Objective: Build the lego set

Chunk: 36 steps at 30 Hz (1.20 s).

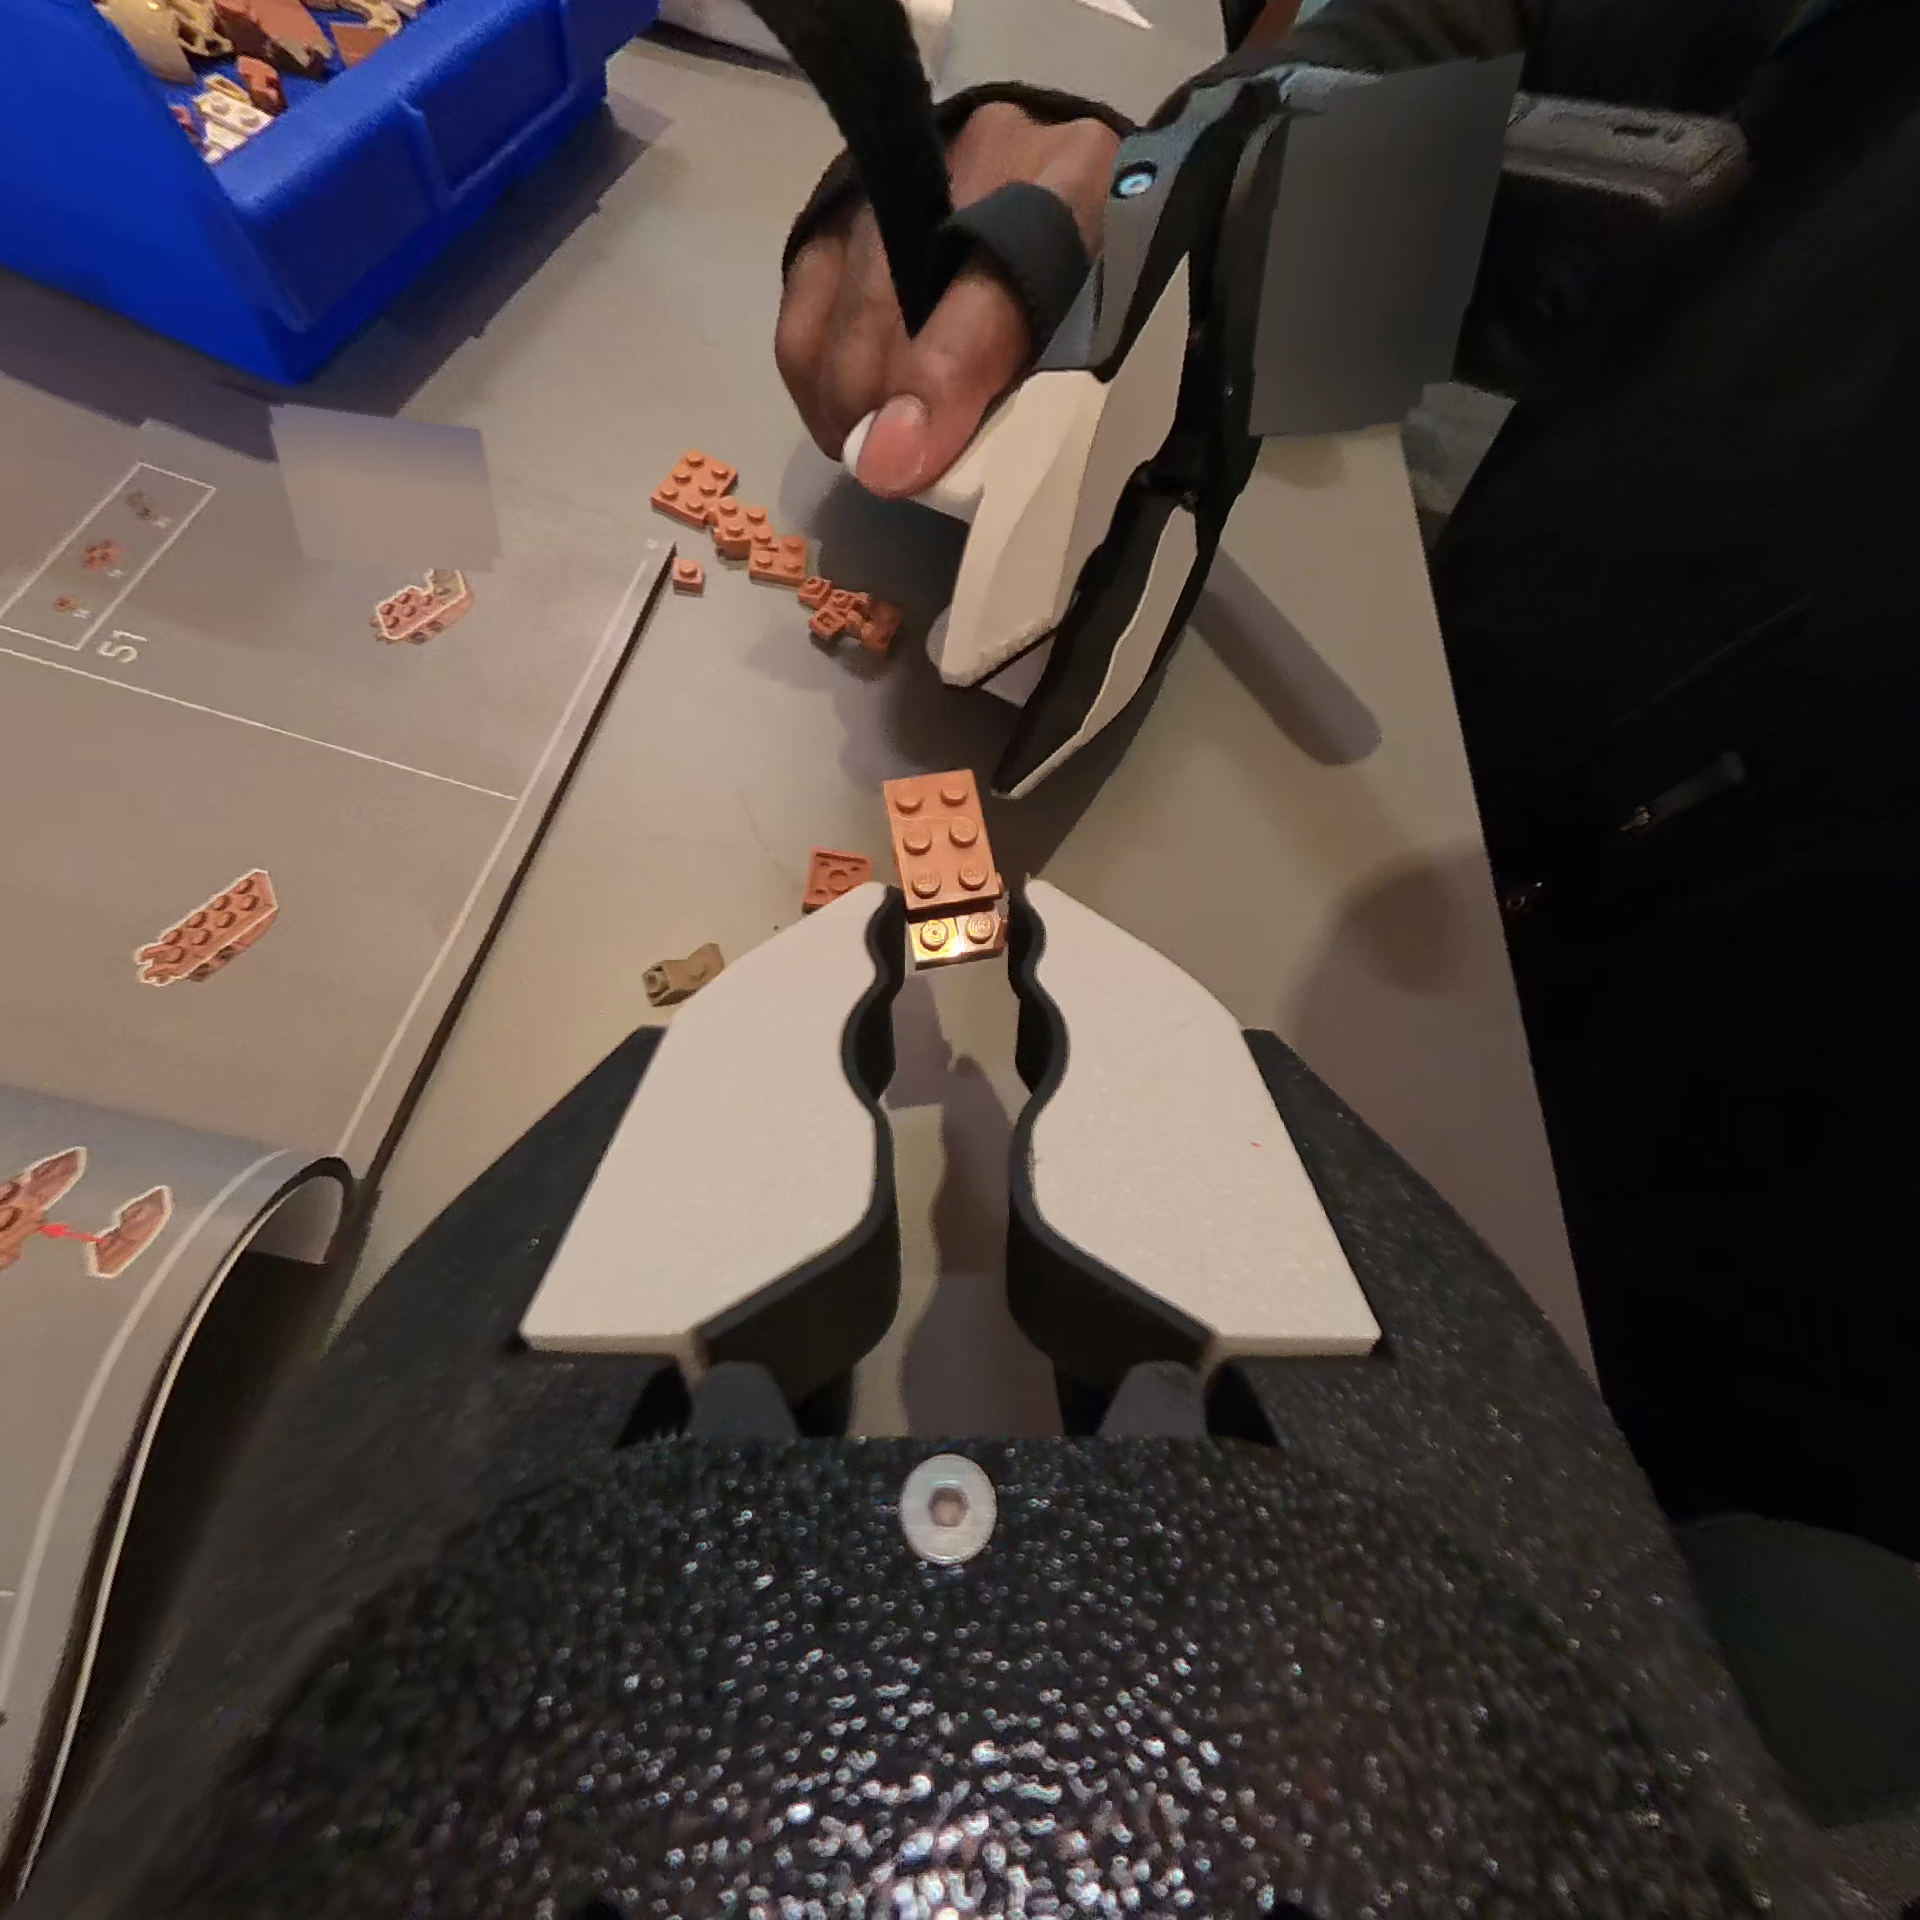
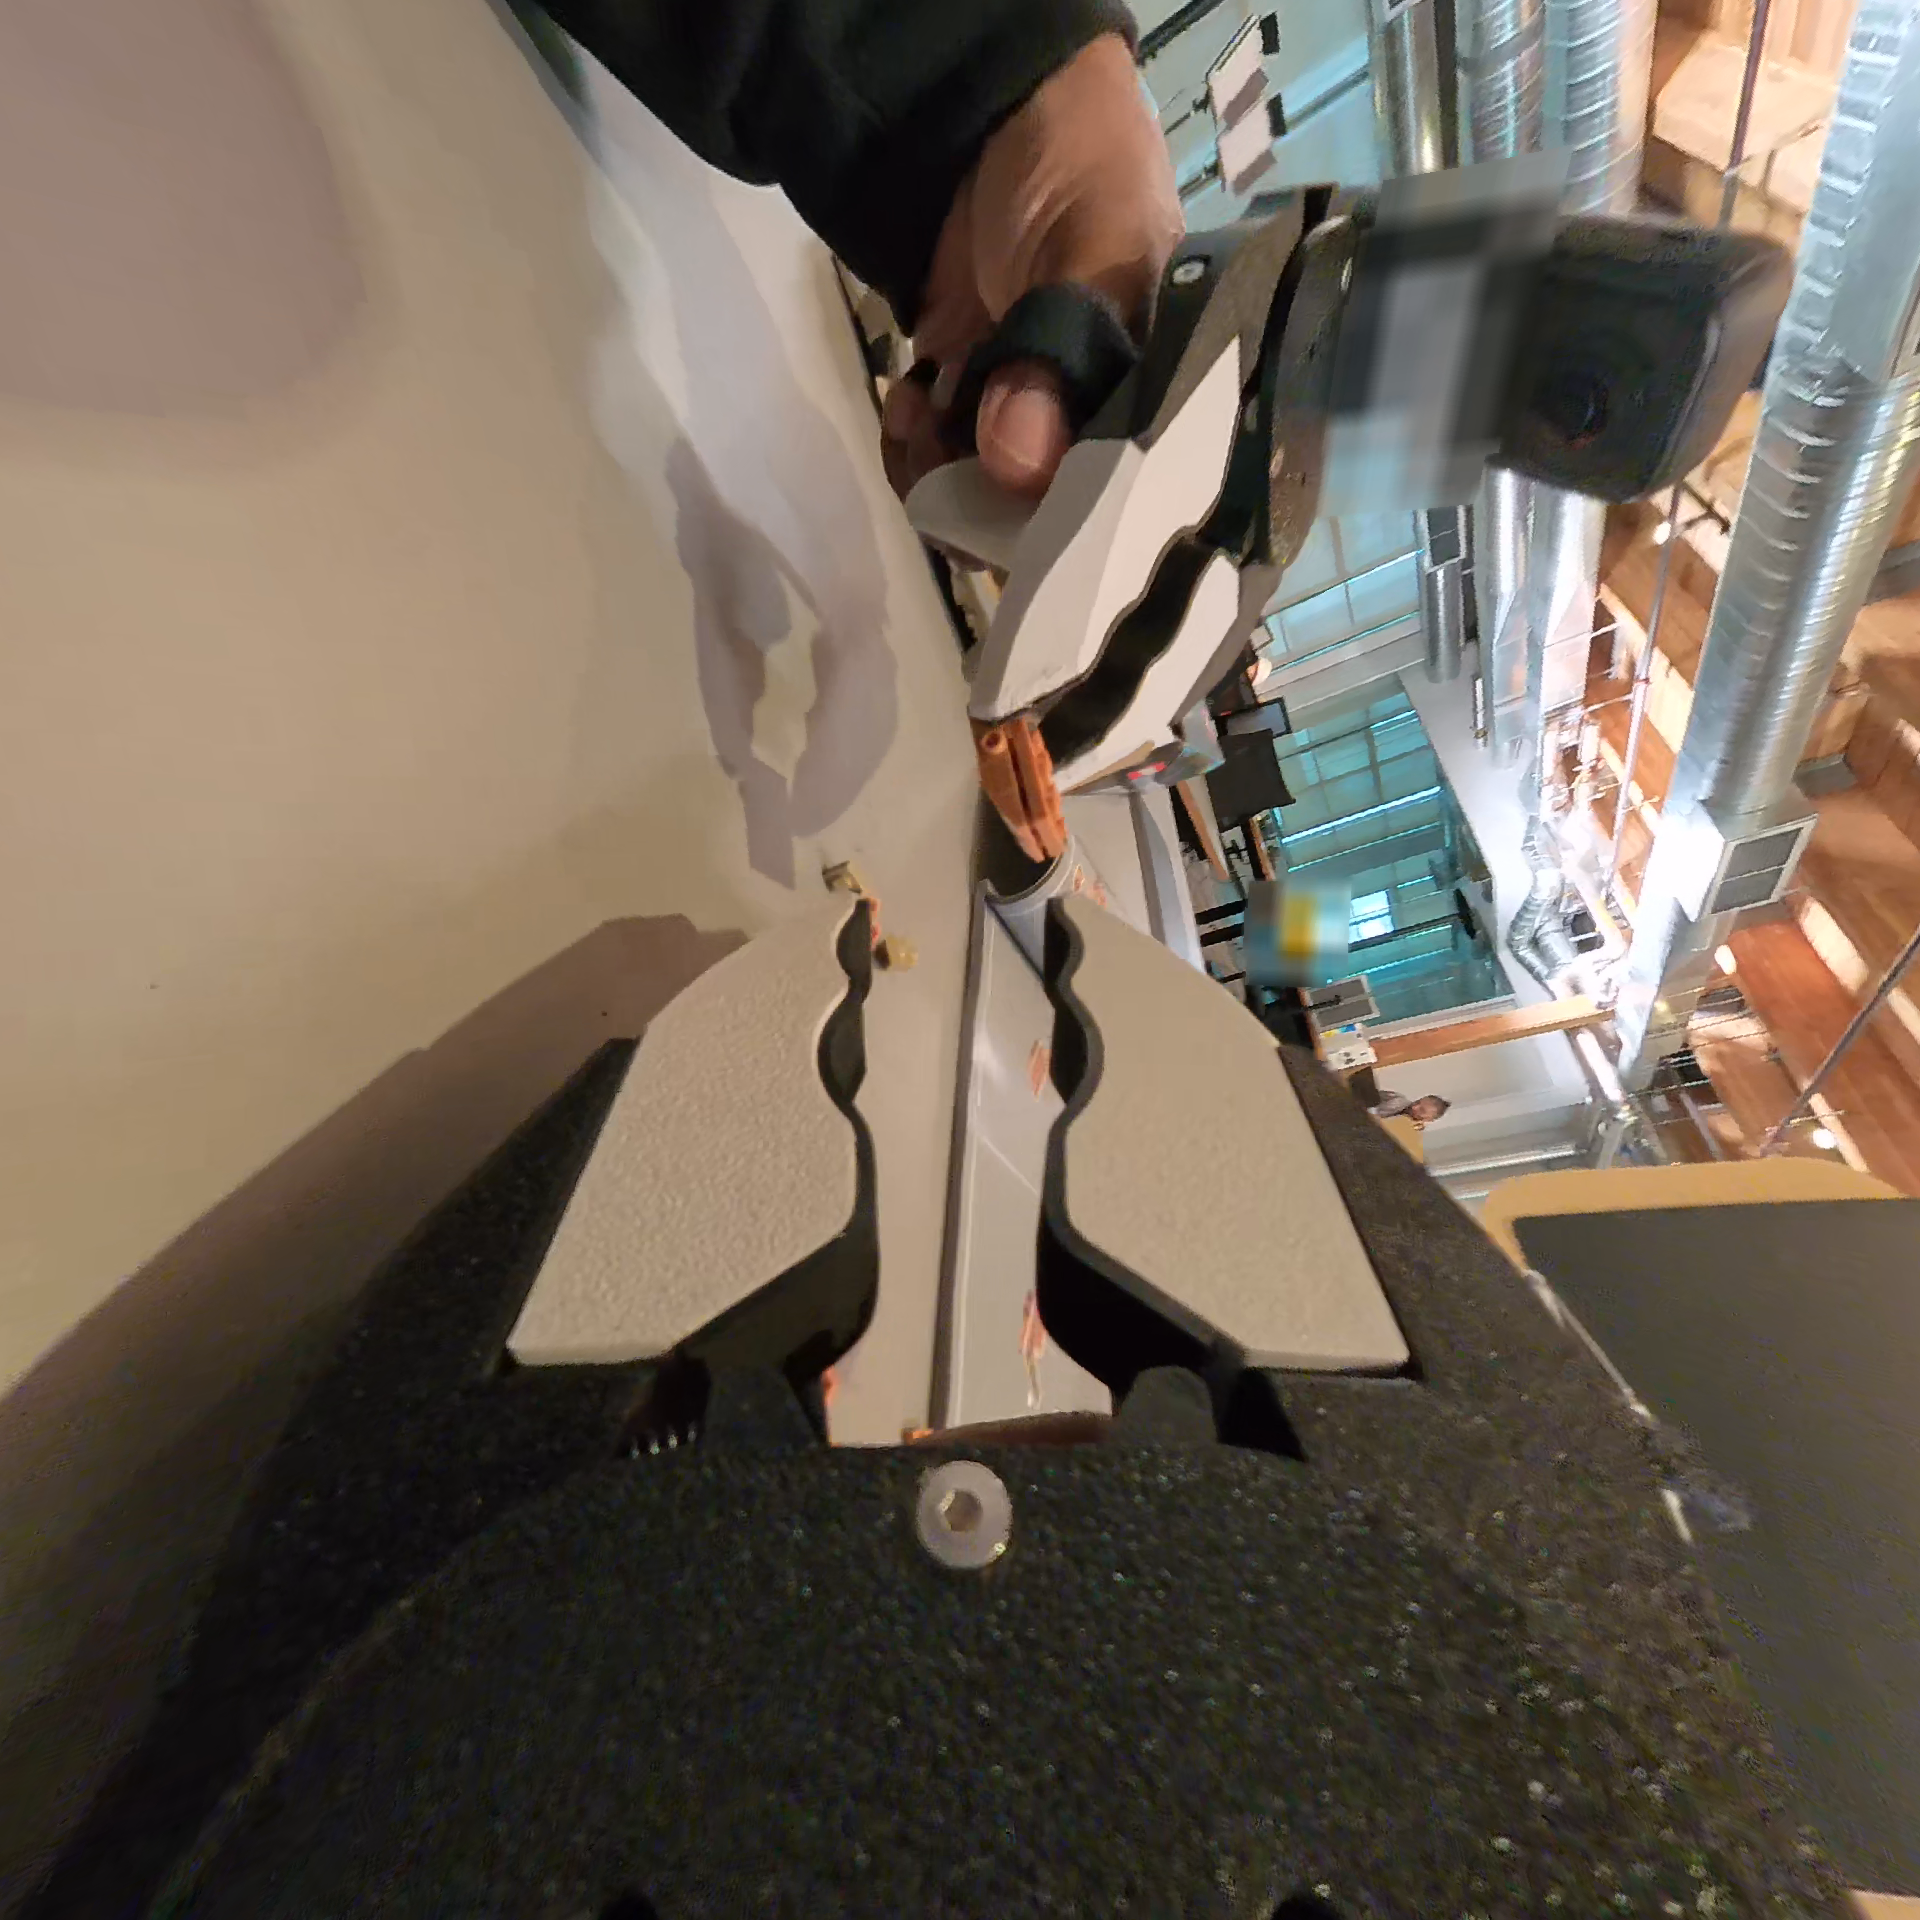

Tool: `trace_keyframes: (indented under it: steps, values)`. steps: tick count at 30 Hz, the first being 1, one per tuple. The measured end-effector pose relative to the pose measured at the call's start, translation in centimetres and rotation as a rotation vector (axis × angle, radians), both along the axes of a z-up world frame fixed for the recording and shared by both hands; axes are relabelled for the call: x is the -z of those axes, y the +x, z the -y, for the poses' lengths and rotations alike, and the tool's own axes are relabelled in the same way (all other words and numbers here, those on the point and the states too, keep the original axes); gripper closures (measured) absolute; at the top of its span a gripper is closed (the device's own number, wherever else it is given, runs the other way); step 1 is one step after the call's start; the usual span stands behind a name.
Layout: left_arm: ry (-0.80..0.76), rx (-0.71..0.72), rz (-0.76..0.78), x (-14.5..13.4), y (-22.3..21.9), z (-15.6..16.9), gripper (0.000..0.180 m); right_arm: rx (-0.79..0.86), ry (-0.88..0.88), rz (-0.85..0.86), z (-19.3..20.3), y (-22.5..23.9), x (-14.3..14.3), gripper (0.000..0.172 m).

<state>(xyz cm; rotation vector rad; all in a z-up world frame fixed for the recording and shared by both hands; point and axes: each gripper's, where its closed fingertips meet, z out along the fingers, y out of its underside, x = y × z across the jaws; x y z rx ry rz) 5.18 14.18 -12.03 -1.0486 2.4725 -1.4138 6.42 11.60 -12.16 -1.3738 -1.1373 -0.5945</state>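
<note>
Stretching across a grey desk (image 1: 644,312), with a blue bin (image 1: 312,197) of bricks at the far corner and an open booklet (image 1: 260,790) alongside. Gripping a stack of brown plates (image 1: 943,847) at its near end, pads pressing both sides, left tongs (image 1: 954,914) above the desk. Hovering just beyond, right tongs (image 2: 956,914) standing apart on air. Lying scattered near the booklet, loose brown plates (image 1: 769,551); resting beside the left tongs, a tan piece (image 1: 681,974).
</note>
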Motion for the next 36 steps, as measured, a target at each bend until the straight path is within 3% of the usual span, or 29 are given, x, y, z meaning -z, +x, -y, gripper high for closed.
trace_keyframes:
  steps: [8,16,20,24,36]
  values:
    - [-0.038,0.102,-0.030,0.0,-1.1,1.9,0.162,-0.013,0.077,0.082,-0.8,-1.1,-0.8,0.126]
    - [-0.090,0.161,-0.083,0.4,-1.8,2.9,0.162,-0.125,0.047,0.071,0.0,-3.1,-0.5,0.123]
    - [-0.113,0.190,-0.104,0.5,-2.2,3.5,0.162,-0.133,0.045,0.097,0.0,-3.6,-0.3,0.130]
    - [-0.140,0.211,-0.124,0.6,-2.4,4.2,0.162,-0.143,0.048,0.129,0.2,-3.9,-0.2,0.158]
    - [-0.169,0.221,-0.137,0.9,-2.4,4.7,0.162,-0.124,-0.043,0.143,0.6,-3.9,0.3,0.159]
